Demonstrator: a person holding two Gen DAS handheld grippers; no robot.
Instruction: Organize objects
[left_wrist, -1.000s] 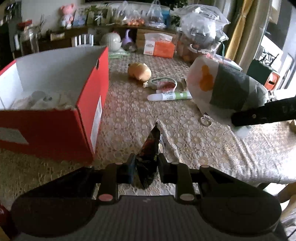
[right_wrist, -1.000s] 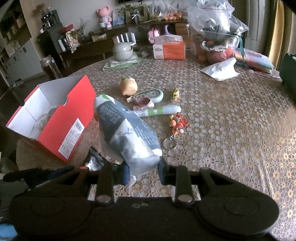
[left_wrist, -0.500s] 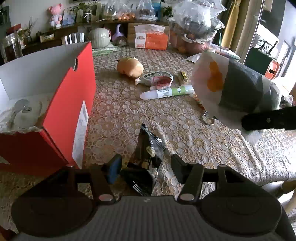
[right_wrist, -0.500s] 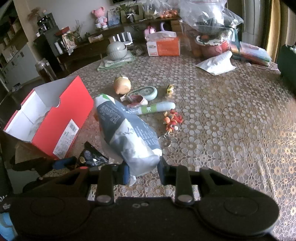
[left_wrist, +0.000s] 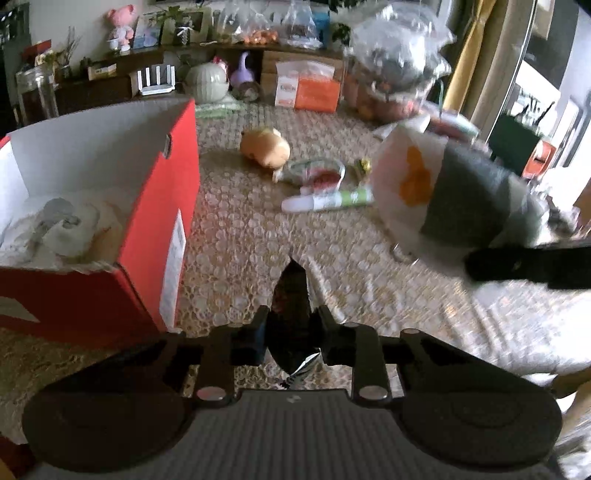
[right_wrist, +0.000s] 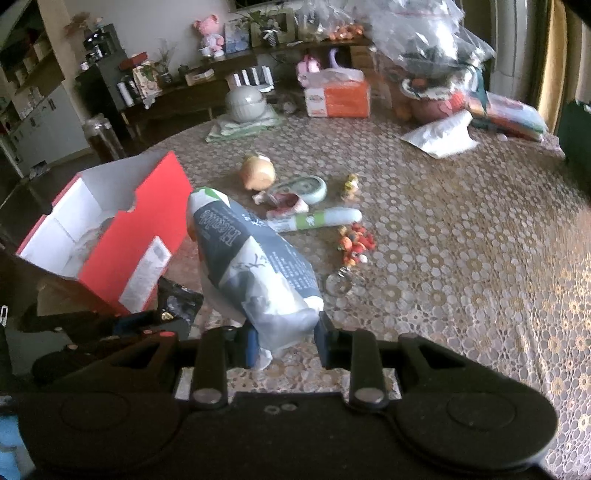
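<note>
Left wrist view: a dark sachet (left_wrist: 291, 317) is pinched between the nearly closed fingers of the left tool (left_wrist: 291, 334), its tip pointing up and forward, lifted just off the tabletop (left_wrist: 369, 280) beside the red box (left_wrist: 155, 221). The box is open at the top, and crumpled white paper (left_wrist: 62, 225) is seen inside it.

From the right wrist view, a grey-and-white pouch (right_wrist: 255, 266) is held at its lower end by the right tool (right_wrist: 284, 343), whose fingers are closed onto it about as wide as the pouch's crimped edge. The pouch hangs in the air, tilted toward the box (right_wrist: 122, 236), with most of its bulk well forward of the grip.

Still on the tabletop, well apart from the box, are 5 loose things: a round plush (right_wrist: 258, 172), a green tape dispenser (right_wrist: 303, 186), a tube (right_wrist: 317, 218), a small figure (right_wrist: 351, 182) and a beaded keyring (right_wrist: 352, 245).

Judged from here, both packets are probably meant for the box. The sachet is thin and glossy, so it could slide out of the pinch if swung quickly. The pouch is gripped only at 1 end; its weight could make it pivot or slip. With both tools close together near the box wall, a collision could be caused, or the light box could be pushed along the tabletop.
</note>
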